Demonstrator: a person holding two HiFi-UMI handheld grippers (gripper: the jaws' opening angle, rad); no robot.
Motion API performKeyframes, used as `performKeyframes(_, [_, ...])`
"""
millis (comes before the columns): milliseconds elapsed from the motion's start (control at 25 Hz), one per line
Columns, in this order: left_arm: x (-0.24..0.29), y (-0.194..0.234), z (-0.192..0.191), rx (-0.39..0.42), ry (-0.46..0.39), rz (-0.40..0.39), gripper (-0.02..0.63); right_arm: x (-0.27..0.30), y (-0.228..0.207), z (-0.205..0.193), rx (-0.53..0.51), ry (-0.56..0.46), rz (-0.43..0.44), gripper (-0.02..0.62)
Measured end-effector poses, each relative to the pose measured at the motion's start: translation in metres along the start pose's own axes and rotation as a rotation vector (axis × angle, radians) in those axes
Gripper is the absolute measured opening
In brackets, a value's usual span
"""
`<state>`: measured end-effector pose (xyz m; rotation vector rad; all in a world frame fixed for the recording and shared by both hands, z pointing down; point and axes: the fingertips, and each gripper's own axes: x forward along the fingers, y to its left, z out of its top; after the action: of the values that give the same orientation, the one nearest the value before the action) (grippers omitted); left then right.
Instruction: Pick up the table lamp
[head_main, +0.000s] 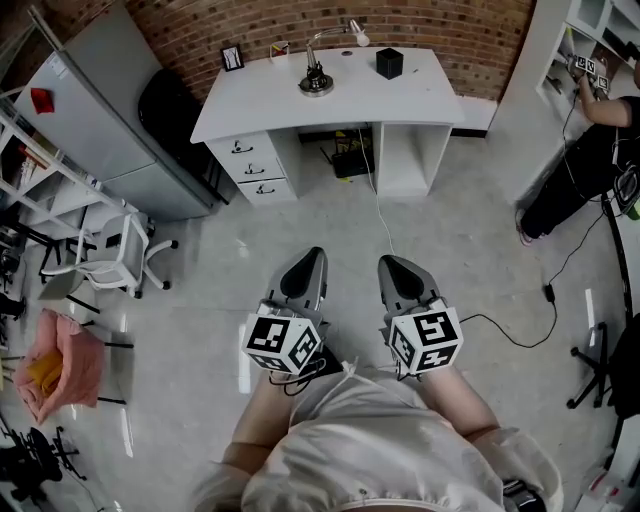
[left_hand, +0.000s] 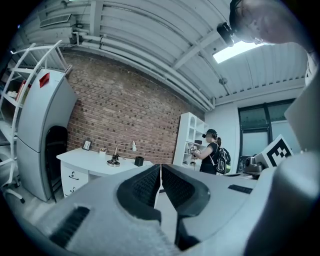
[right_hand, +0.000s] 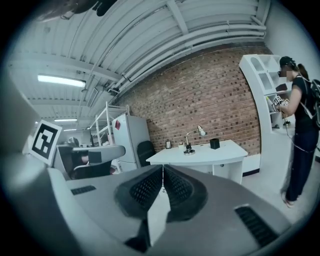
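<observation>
In the head view a white desk (head_main: 400, 95) stands against a brick wall (head_main: 200, 25), with the table lamp (head_main: 318, 78) upright on it, well apart from the left gripper (head_main: 313, 258) and right gripper (head_main: 390, 264) held side by side. The left gripper view shows its jaws pressed together and empty, the lamp far ahead. The right gripper view shows the same: jaws closed on nothing, lamp distant.

Bare floor (head_main: 300, 225) up to the desk (head_main: 265, 100), black box (head_main: 389, 63) near the table lamp (head_main: 316, 82)
</observation>
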<state>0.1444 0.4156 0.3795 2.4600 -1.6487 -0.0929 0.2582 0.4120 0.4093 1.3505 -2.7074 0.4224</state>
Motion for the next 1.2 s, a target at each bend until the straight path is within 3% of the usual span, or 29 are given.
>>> performKeyframes(320, [0.041, 0.091, 0.028, -0.029, 0.013, -0.060, 0.023, 0.095, 0.017, 0.020, 0.034, 0.039, -0.057, 0.027])
performKeyframes(640, [0.082, 0.218, 0.081, -0.031, -0.011, -0.129, 0.023, 0.218, 0.059, 0.058, 0.018, 0.026, -0.122, 0.028])
performKeyframes(920, [0.091, 0.331, 0.098, -0.071, -0.021, -0.098, 0.023, 0.314, 0.099, 0.064, 0.019, 0.047, -0.133, 0.028])
performKeyframes(1200, [0.103, 0.392, 0.083, -0.147, -0.005, -0.051, 0.023, 0.371, 0.095, 0.067, -0.005, 0.087, -0.141, 0.028])
